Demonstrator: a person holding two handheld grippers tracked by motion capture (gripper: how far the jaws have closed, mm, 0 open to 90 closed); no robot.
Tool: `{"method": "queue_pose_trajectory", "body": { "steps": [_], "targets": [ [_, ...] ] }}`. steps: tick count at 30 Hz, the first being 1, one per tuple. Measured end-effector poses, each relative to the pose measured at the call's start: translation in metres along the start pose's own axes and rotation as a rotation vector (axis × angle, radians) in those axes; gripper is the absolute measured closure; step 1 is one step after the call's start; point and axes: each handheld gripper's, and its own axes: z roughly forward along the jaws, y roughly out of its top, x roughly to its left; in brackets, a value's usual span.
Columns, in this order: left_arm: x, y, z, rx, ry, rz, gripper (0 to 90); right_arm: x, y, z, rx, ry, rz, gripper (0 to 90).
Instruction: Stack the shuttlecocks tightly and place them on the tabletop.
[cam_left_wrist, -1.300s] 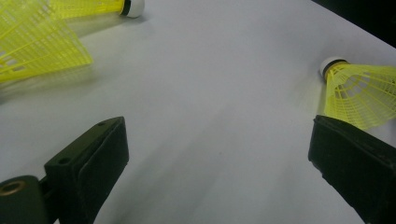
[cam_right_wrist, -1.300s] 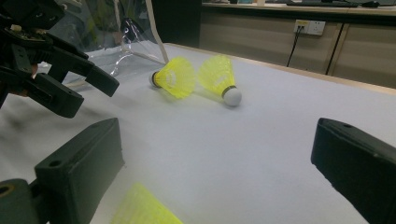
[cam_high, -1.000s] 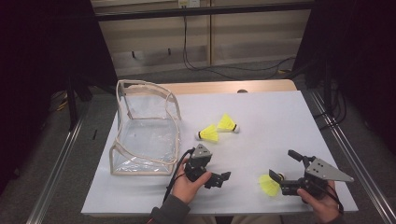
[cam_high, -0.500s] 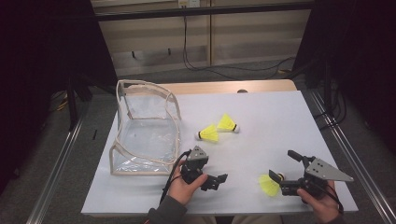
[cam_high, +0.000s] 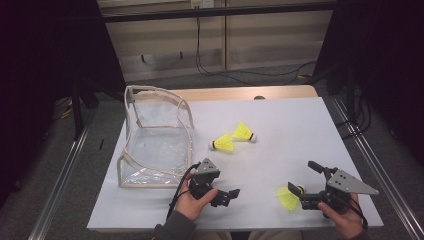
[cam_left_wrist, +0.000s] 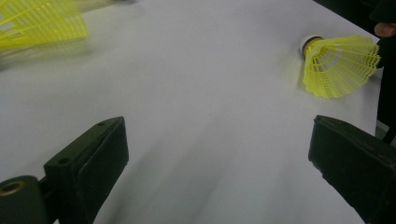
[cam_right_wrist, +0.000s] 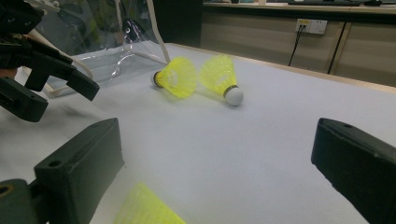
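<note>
My right hand-held gripper (cam_high: 306, 186) sits wide open, empty, w/ a yellow shuttlecock (cam_high: 288, 198) lying on the white counter (cam_high: 295, 135) just beside its near jaw. My left hand-held gripper (cam_high: 231, 195) is wide open too, nothing in it. Two more shuttlecocks (cam_high: 234, 138) lie mid-counter, near the clear bag (cam_high: 155, 140).

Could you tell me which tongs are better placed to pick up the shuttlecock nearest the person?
Right. The right tongs stand open right beside the nearest shuttlecock, while the left tongs, also open, sit farther off across bare table.
</note>
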Motion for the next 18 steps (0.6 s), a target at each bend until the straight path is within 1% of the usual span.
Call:
{"method": "queue_pose_trajectory", "body": {
  "steps": [3,8,12,18],
  "targets": [
    [0.001,-0.002,-0.003,0.0,0.005,-0.003,4.9,0.0,0.0,0.0,0.001,-0.001,0.0,1.5],
    [0.002,-0.005,-0.007,0.014,-0.015,0.023,4.9,0.0,0.0,0.001,0.0,0.002,0.003,1.6],
    [0.0,-0.005,-0.008,0.005,-0.022,0.025,4.9,0.001,0.0,0.0,-0.002,0.004,0.005,1.5],
    [0.0,-0.006,-0.012,-0.002,-0.014,0.029,4.7,0.001,0.001,0.0,-0.001,0.003,0.003,1.6]
  ]
}}
